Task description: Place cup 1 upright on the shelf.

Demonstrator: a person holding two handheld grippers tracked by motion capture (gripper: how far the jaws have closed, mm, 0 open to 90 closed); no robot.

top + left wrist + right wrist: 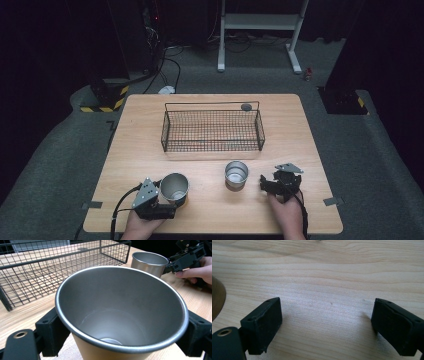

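At table's near-left edge, left tongs (167, 197) pinch shiny steel cup (174, 187) w/ tan outside; right tongs (270, 182) spread.

Left gripper view: the near metal cup (120, 315) runs off the bottom edge, so its base and footing on the counter (22, 312) are unseen. It hides the pads of the left claw (121, 340); contact cannot be read directly. Behind that cup, the wire basket (50, 270) is cut at the left and top edges. Right gripper view: a brown curved edge (217, 302) at the left border, too cropped to identify.
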